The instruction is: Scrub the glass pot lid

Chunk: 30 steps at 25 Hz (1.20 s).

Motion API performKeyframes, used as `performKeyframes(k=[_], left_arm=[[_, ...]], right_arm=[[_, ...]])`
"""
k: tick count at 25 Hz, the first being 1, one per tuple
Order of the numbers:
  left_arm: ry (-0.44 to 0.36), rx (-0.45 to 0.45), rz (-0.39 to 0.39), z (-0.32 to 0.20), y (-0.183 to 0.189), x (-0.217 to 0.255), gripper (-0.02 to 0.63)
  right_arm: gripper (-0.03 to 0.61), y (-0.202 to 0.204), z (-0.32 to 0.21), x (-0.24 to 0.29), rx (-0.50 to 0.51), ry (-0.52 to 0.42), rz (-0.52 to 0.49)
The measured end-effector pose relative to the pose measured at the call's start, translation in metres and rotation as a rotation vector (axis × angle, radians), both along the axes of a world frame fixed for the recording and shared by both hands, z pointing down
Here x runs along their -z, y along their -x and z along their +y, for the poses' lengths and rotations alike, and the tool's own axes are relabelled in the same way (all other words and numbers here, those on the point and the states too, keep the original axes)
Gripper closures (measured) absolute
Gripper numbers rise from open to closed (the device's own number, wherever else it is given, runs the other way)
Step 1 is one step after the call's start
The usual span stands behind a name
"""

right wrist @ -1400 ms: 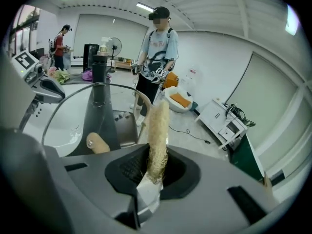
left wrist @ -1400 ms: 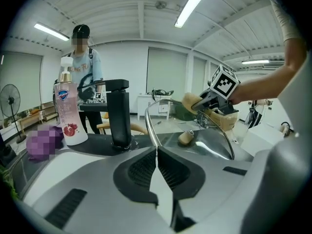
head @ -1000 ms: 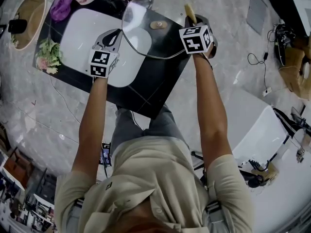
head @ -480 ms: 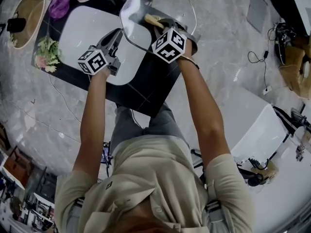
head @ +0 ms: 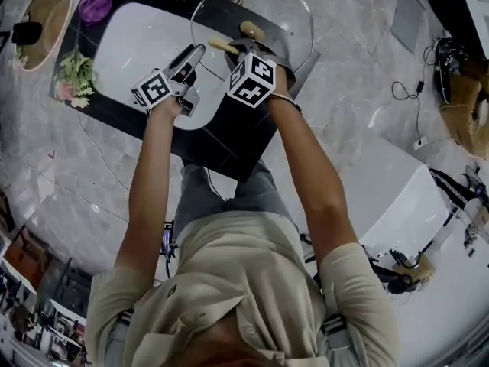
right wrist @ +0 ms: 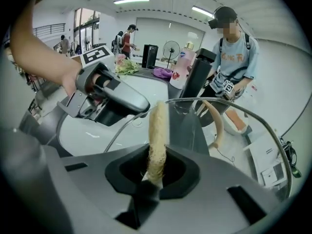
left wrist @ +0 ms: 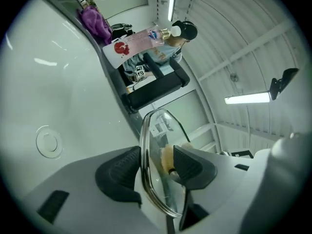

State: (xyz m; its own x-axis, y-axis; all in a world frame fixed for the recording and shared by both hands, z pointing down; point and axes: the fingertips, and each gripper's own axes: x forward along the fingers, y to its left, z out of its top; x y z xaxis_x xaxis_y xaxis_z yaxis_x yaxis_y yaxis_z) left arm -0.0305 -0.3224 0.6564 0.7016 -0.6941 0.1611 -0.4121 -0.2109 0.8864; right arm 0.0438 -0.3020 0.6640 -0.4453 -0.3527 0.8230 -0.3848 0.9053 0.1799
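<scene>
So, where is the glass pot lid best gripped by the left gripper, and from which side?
Probably by its metal rim at the left edge, coming from the left with one jaw on each face: the glass pot lid stands edge-on to the left gripper and the rim is thin. Its jaws are opening now, with the rim between them.

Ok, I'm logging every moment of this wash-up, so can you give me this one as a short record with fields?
lid: glass, raised above the black counter
left claw: opening, the lid's rim between its pads
right claw: shut on a scrubber
scrubber: pale and fibrous, at the lid's glass; contact unclear
</scene>
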Motion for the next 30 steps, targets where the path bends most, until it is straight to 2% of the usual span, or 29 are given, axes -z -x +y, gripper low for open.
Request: performKeyframes(k=[5,6,8,10,15,19,25,27,30], left_arm=[[0.08,-0.064,-0.02,0.011,-0.02,-0.034,0.414],[0.089,-0.072,-0.01,0.012,-0.024,-0.038,0.445],[0.09,-0.066,0.023,0.013,-0.029,-0.038,0.516],[0.084,-0.054,0.039,0.012,-0.031,-0.034,0.529],[0.065,-0.05,0.022,0.013,-0.033,-0.026,0.546],[0.055,-0.041,0.005,0.014,-0.033,-0.02,0.552],[0.063,-0.019,-0.007,0.019,-0.031,-0.018,0.555],[0.061,-0.012,-0.012,0.02,-0.03,-0.017,0.557],[0.058,-0.006,-0.015,0.021,-0.029,-0.015,0.559]], right_arm=[[0.529,0.0,0.001,-0.001,-0.007,0.015,-0.023],[0.529,0.002,0.0,-0.001,-0.009,0.016,-0.026],[0.529,0.003,-0.001,-0.001,-0.01,0.016,-0.033],[0.529,0.001,-0.002,0.0,-0.01,0.016,-0.037],[0.529,-0.008,-0.009,0.006,0.009,-0.02,0.002],[0.529,-0.046,-0.034,0.018,-0.021,-0.119,0.115],[0.529,-0.145,-0.098,0.061,-0.158,-0.374,0.376],[0.528,-0.162,-0.105,0.072,-0.176,-0.4,0.405],[0.529,-0.162,-0.101,0.07,-0.129,-0.403,0.436]])
